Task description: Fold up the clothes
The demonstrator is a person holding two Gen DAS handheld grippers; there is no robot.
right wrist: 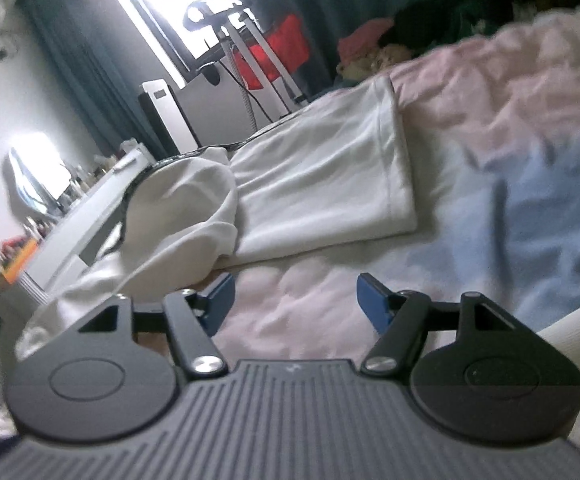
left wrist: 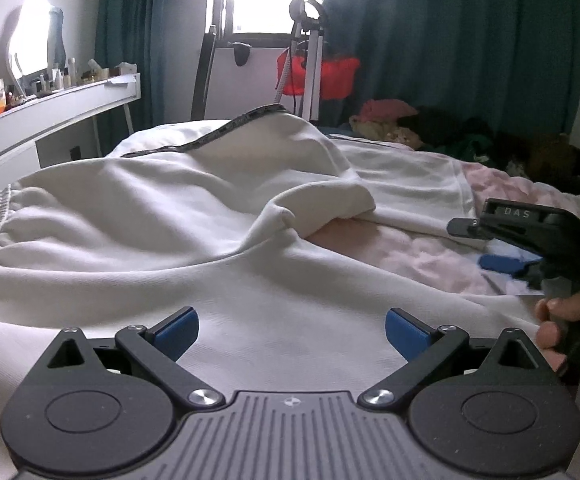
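White trousers [left wrist: 162, 216] with a ribbed waistband at the left lie rumpled on the bed. One leg is bunched and folded over; the other leg [right wrist: 330, 184] lies flat toward its hem. My left gripper [left wrist: 292, 332] is open and empty, low over the near cloth. My right gripper [right wrist: 296, 300] is open and empty over the pink and blue bedsheet [right wrist: 490, 128], just right of the bunched leg. The right gripper also shows at the right edge of the left wrist view [left wrist: 498, 240], held by a hand.
A pile of coloured clothes [left wrist: 410, 124] lies at the far side of the bed. A white desk [left wrist: 62, 108] with bottles stands on the left. A metal stand with a red item [left wrist: 314, 68] stands before the window and dark green curtains.
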